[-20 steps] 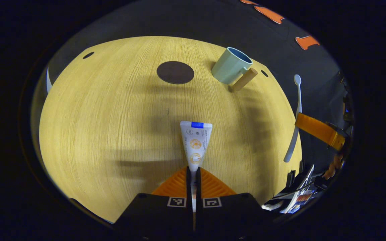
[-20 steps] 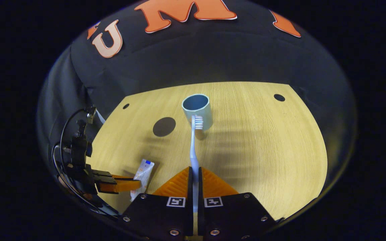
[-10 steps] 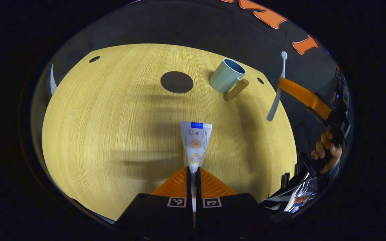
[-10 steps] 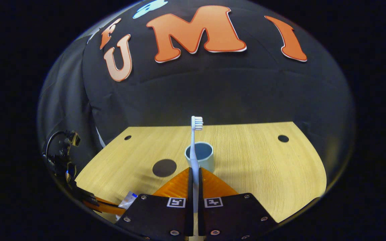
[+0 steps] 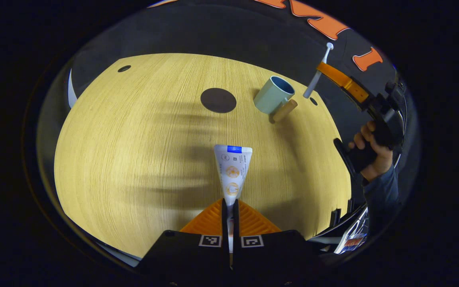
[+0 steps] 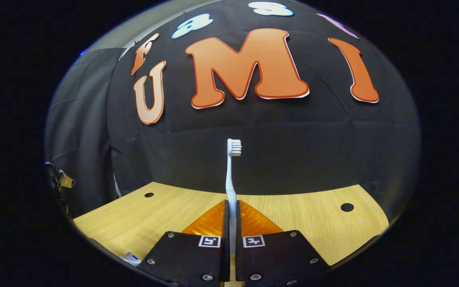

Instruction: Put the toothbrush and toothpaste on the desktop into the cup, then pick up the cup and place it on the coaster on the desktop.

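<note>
In the left gripper view my left gripper [image 5: 229, 204] is shut on the narrow end of a white toothpaste tube [image 5: 232, 171], which points forward over the wooden desktop [image 5: 134, 151]. A pale blue cup [image 5: 273, 95] with a wooden handle stands at the far right of the desk. A dark round coaster [image 5: 218, 100] lies just left of it. The right gripper [image 5: 327, 71], held by a hand [image 5: 369, 149], hangs above and right of the cup with a white toothbrush [image 5: 317, 71] in it. In the right gripper view my right gripper [image 6: 231, 205] is shut on the toothbrush [image 6: 231, 171], bristles up.
Small dark holes [image 5: 124, 68] mark the desk's far corners. The black booth wall [image 6: 293, 151] rises behind the desk's far edge. A corner of the toothpaste tube [image 6: 130, 258] peeks in at the lower left of the right gripper view.
The right gripper has risen and swung toward the cup, tilting up so the cup and coaster dropped out of its view. The left gripper has barely moved with the toothpaste.
</note>
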A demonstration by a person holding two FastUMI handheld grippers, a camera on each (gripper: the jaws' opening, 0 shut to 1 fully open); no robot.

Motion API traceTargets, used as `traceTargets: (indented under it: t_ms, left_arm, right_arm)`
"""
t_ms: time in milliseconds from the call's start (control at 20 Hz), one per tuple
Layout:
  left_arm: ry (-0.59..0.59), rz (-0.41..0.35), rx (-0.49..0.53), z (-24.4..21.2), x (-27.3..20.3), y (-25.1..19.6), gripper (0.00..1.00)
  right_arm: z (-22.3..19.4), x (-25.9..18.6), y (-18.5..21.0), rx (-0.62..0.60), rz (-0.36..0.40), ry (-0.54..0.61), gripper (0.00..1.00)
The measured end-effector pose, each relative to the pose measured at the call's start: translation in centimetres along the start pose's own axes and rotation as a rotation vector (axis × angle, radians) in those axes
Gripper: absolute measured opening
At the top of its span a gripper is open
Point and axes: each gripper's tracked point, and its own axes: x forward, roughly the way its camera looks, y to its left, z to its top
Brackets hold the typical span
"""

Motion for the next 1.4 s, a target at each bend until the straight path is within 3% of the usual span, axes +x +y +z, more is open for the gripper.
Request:
traceTargets:
  t_ms: [350, 700, 1200, 1300, 1400]
  left_arm:
    - [-0.001, 0.006, -0.058, 0.5, -0.5, -0.5, 0.03]
    - [-0.017, 0.032, -0.06, 1.0, -0.6, -0.5, 0.03]
    - [-0.061, 0.016, -0.002, 2.6, -0.2, -0.6, 0.03]
    - [-0.09, 0.023, 0.025, 4.1, 0.0, 0.2, 0.03]
    - [-0.122, 0.022, 0.046, 6.4, 0.9, 0.3, 0.03]
  right_arm:
    - [-1.9, 4.0, -0.6, 0.015, 0.022, -0.044, 0.05]
    - [-5.4, 5.9, -1.2, 0.011, 0.034, 0.007, 0.06]
    - [-5.4, 4.8, -2.2, 0.051, 0.004, 0.055, 0.09]
    - [-5.9, 3.7, -2.6, 0.049, 0.004, 0.108, 0.12]
    - [-6.9, 2.0, -2.8, 0.054, 0.007, 0.181, 0.25]
